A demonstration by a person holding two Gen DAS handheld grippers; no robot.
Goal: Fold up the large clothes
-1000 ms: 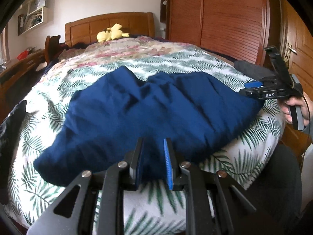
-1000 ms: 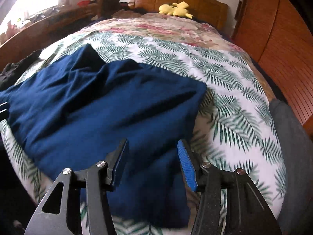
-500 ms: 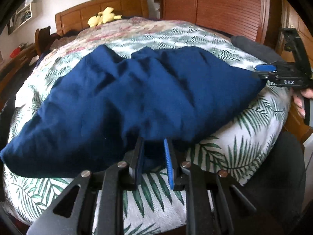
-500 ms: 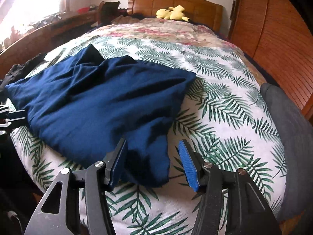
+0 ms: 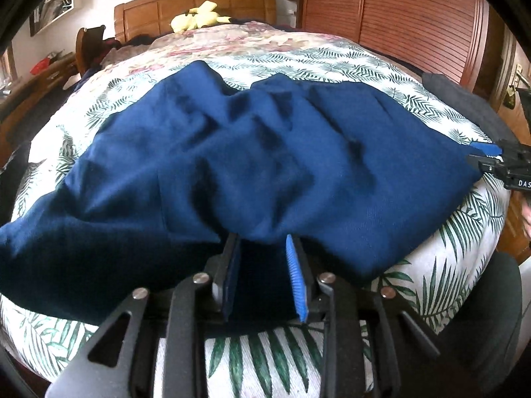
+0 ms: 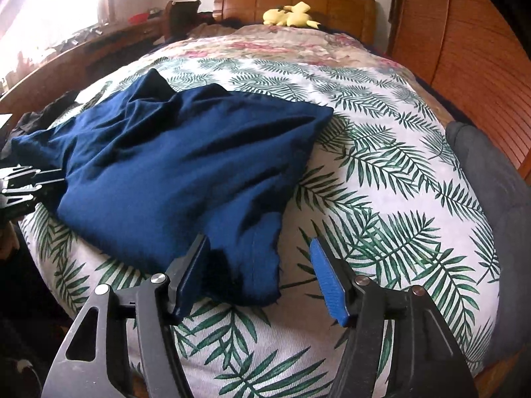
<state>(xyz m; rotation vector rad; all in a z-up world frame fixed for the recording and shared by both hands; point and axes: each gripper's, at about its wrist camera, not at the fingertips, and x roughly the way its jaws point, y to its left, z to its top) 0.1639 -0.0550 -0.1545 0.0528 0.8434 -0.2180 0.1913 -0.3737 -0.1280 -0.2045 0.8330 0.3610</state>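
1. The navy garment (image 5: 265,165) lies spread on the palm-print bedspread (image 6: 381,172), its long axis running from one of my grippers to the other.
2. My left gripper (image 5: 264,265) is opening; the near hem sits loose between the jaws.
3. My right gripper (image 6: 257,277) is opening too, the garment's corner lying unclamped between its jaws.
4. Each hand is nearest its own end.

Navy garment (image 5: 265,152) on white bedspread (image 6: 381,172) with green fern-leaf print
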